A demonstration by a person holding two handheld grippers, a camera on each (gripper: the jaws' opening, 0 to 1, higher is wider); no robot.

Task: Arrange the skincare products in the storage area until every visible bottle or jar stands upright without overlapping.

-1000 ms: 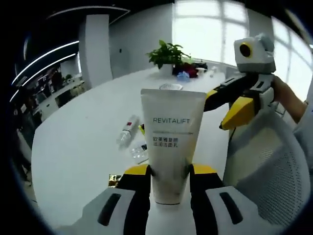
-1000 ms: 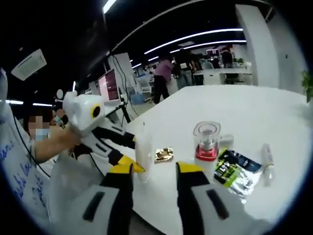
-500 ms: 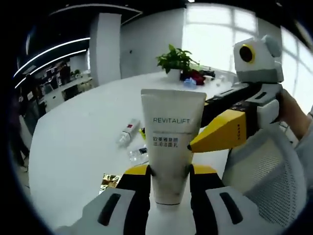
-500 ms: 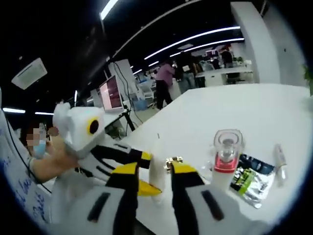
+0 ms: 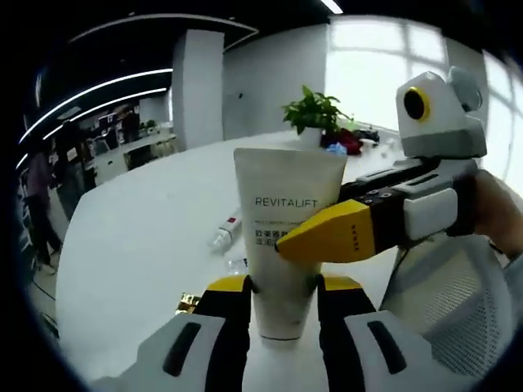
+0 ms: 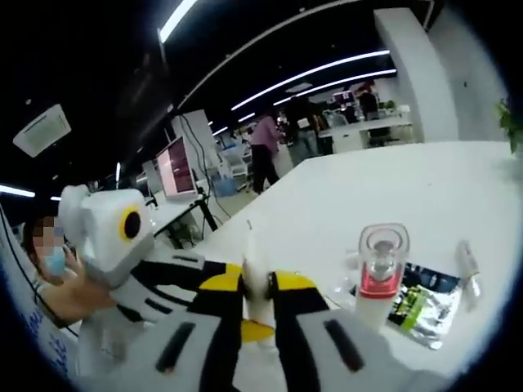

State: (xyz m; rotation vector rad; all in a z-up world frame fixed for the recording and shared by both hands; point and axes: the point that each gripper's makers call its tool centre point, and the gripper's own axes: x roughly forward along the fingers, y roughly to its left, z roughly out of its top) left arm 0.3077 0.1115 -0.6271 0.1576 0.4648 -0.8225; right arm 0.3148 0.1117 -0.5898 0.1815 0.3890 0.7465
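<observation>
Bright windows (image 5: 384, 61), strip-lit office ceiling (image 6: 270, 49)

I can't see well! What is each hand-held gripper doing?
Left hand-held gripper: shut on the white tube.
Right hand-held gripper: shut on the same white tube, edge-on.

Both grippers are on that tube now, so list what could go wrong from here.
1. The left gripper clamps the Revitalift tube low while the right gripper pinches it edge-on: opposed pulls could crease it or squeeze product out.
2. If either lets go early, the tube may drop toward the table edge.
</observation>
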